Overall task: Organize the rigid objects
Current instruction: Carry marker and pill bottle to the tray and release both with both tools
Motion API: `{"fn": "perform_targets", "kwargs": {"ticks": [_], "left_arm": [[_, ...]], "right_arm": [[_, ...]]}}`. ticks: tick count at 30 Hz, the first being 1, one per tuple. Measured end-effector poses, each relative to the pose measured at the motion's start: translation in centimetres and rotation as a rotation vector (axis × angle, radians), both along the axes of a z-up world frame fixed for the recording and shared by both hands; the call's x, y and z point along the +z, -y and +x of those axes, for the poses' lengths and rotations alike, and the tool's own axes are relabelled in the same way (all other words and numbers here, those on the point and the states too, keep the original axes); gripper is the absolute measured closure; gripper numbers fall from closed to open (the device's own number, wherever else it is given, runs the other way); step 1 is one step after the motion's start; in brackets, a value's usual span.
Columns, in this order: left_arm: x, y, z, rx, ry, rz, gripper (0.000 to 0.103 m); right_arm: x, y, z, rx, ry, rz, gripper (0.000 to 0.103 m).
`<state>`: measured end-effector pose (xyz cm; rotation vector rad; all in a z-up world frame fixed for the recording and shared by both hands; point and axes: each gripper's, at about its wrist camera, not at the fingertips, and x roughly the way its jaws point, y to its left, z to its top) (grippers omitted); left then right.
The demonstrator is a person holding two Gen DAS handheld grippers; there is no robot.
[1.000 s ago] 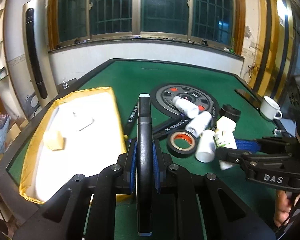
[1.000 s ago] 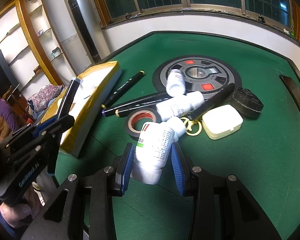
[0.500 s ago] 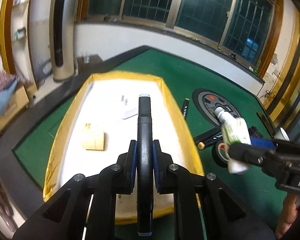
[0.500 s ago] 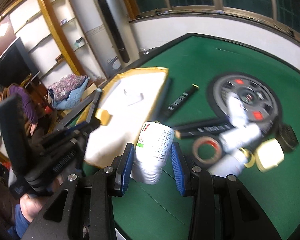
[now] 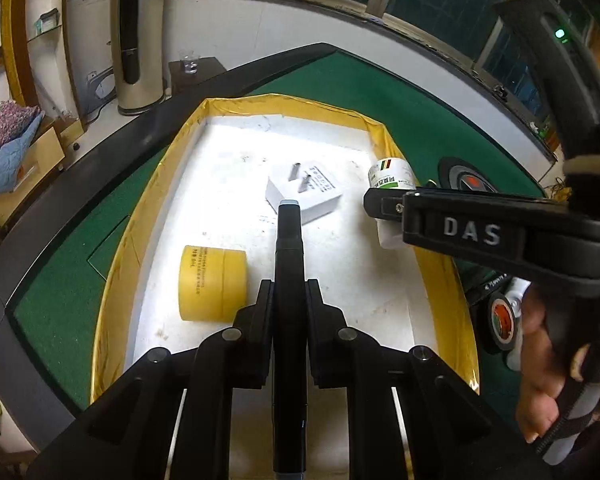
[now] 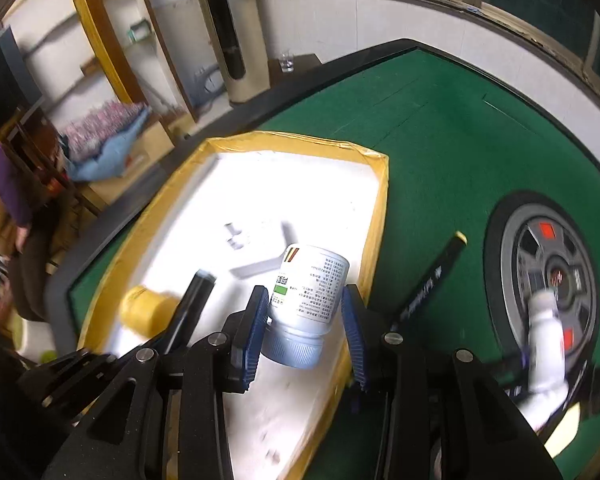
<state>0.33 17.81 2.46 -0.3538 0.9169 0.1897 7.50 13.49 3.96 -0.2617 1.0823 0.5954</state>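
My left gripper [image 5: 289, 280] is shut on a black marker pen [image 5: 288, 248] and holds it above the white tray with yellow taped rim [image 5: 140, 216]. My right gripper [image 6: 306, 312] is shut on a white pill bottle [image 6: 310, 284] with a blue cap, over the tray's right rim [image 6: 374, 224]. The bottle also shows in the left wrist view [image 5: 390, 172]. In the tray lie a white plug adapter [image 5: 304, 192] and a yellow tape roll [image 5: 212, 282].
On the green felt table [image 6: 452, 148] to the right lie a grey weight plate [image 6: 548, 276], a black marker [image 6: 432, 280], more white bottles [image 6: 546, 340] and a black tape roll [image 5: 500, 320]. A person sits at the left [image 6: 0, 200].
Both grippers have moved left from the pile to over the tray. The right gripper carried the pill bottle up to the tray's right rim; the left keeps the marker.
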Motion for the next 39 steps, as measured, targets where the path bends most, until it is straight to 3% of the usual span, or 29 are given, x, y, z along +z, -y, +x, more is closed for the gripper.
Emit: {"fn": "perform_targets", "kwargs": {"ticks": [7, 18, 24, 27, 34, 39], "left_arm": [[-0.6, -1.7, 2.4, 0.044, -0.082, 0.018, 0.091], [-1.4, -3.2, 4.2, 0.06, -0.12, -0.078, 0.091], [-1.5, -3.4, 3.9, 0.068, -0.111, -0.121, 0.088], [-1.1, -3.4, 3.6, 0.069, -0.092, -0.138, 0.08], [1.4, -2.3, 2.1, 0.054, -0.018, -0.086, 0.078], [3.4, 0.2, 1.2, -0.026, 0.04, -0.044, 0.078]], "right_arm": [[-0.7, -2.6, 2.0, -0.009, 0.012, -0.079, 0.07], [-1.7, -3.9, 4.2, -0.031, -0.009, -0.113, 0.07], [-0.9, -2.8, 4.4, -0.034, -0.016, -0.059, 0.068], [0.0, -1.8, 4.2, -0.03, -0.014, -0.036, 0.065], [3.0, 2.0, 1.2, -0.015, -0.004, 0.086, 0.063], [4.5, 8.1, -1.5, -0.022, -0.013, 0.165, 0.063]]}}
